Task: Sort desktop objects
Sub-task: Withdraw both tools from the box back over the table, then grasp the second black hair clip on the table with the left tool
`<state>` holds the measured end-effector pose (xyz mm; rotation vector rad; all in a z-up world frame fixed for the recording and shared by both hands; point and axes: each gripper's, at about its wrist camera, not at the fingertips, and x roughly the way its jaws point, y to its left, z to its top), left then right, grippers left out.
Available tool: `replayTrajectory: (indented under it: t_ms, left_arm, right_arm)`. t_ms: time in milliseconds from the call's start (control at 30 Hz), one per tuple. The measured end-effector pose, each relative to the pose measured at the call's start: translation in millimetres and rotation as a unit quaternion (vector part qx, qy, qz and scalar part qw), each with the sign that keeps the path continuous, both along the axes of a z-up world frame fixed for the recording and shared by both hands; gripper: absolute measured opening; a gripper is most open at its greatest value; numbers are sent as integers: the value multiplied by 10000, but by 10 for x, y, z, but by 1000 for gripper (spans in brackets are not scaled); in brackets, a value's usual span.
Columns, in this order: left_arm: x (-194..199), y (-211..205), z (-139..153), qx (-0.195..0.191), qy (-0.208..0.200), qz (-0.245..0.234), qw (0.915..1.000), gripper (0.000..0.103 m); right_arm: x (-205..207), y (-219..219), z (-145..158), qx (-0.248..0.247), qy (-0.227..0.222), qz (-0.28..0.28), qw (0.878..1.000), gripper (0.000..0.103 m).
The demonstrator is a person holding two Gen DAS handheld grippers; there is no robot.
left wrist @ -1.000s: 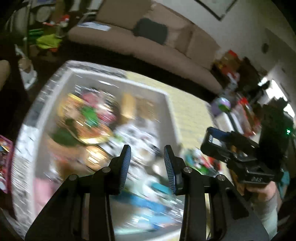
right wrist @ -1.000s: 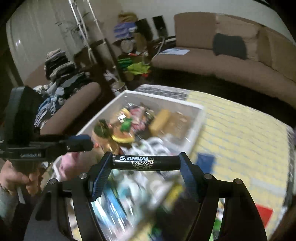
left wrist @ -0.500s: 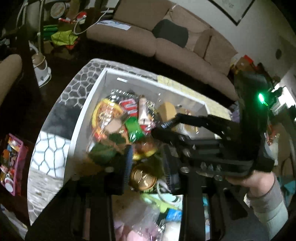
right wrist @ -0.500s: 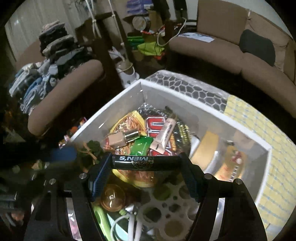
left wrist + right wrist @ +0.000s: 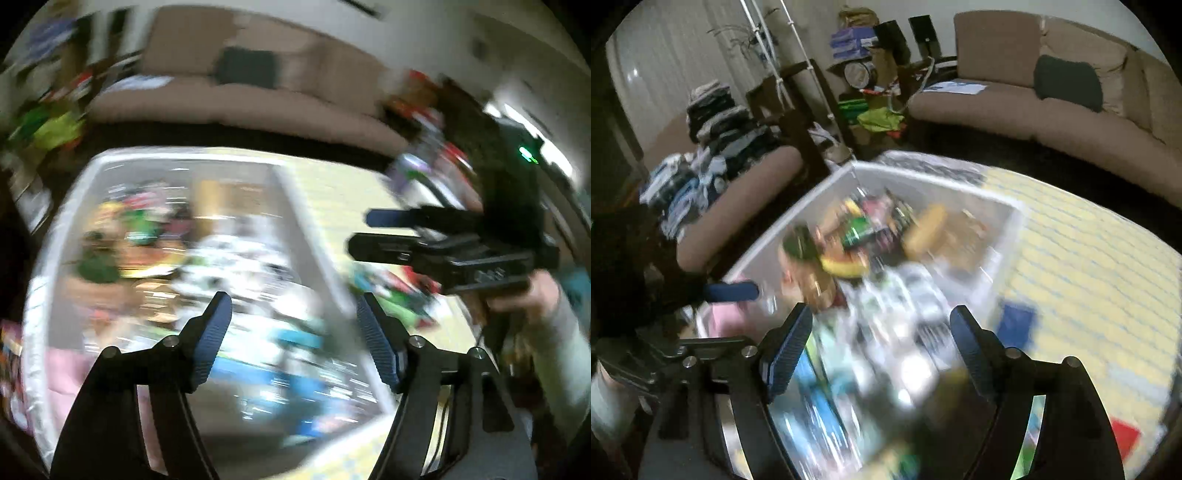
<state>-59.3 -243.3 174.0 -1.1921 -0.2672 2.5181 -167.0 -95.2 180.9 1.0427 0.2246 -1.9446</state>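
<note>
1. Left gripper (image 5: 293,321) – fingers opening, nothing between them.
2. Right gripper (image 5: 877,334) – fingers opening, empty too.
3. Both hover over the white bin (image 5: 1004,206) of blurred clutter on the table (image 5: 1089,266).

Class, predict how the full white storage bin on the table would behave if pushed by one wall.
The white storage bin looks crammed with mixed items, so probably heavy. Its thin pale walls may flex. On the yellow tablecloth it would likely drag and bunch the cloth rather than slide.
</note>
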Motion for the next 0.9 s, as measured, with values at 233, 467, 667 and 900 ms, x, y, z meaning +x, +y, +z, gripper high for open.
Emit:
replayTrajectory:
  t_ms: [233, 467, 667, 900]
  left_arm:
    - [673, 1422, -310, -727, -38, -1500, 9860, 67]
    - [879, 1916, -896, -1484, -335, -1489, 9771, 64]
    - [714, 1991, -1276, -1624, -579, -1398, 9751, 47]
    - [604, 1941, -1367, -1380, -609, -1248, 9807, 17]
  right_arm:
    - [631, 1483, -244, 221, -154, -629, 9977, 79]
    - [926, 2007, -862, -95, -1120, -942, 9892, 75]
    - [892, 2029, -1265, -619, -1902, -1113, 9735, 58]
    - [855, 1871, -1520, -779, -2238, -1075, 9656, 38]
